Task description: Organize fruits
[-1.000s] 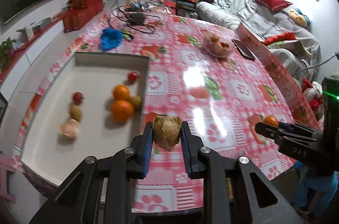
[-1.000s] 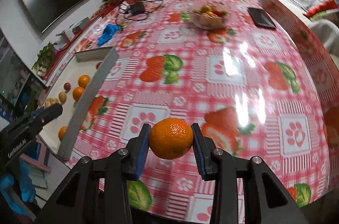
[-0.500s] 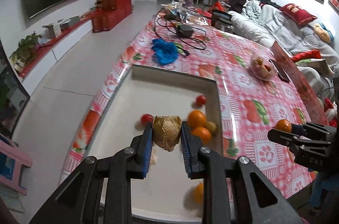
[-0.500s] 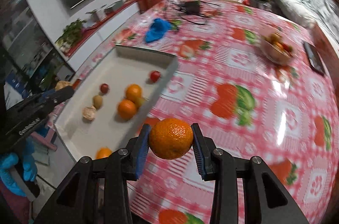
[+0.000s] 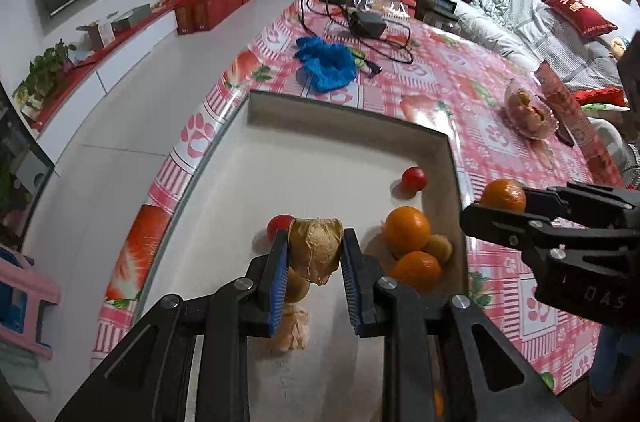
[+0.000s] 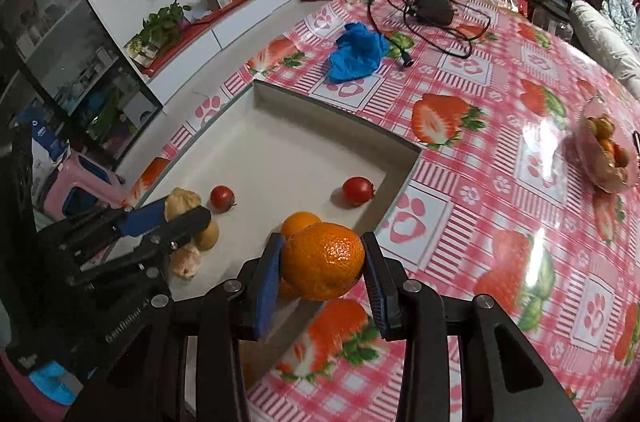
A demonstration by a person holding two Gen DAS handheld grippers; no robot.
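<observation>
A shallow tray [image 5: 348, 110] lies on the bench [image 5: 496, 142] along its left edge, and everything here is placed from it. Inside, a tomato [image 5: 414, 178] sits near the tray's right wall; nearer the camera, two oranges [image 5: 407, 231] and a small round fruit touch one another against that same wall. Another tomato [image 5: 279, 225] lies toward the tray's middle. The left gripper [image 5: 316, 254] hangs above the tray floor with a husked fruit [image 5: 316, 248] between its fingers. The right gripper [image 6: 323, 264] holds a mandarin [image 6: 323, 262] over the tray's right wall. Beyond the tray's far wall lies a crumpled glove [image 5: 326, 62], cables [image 5: 360, 22] farther back. A bowl of fruit [image 5: 530, 110] stands well to the tray's right.
</observation>
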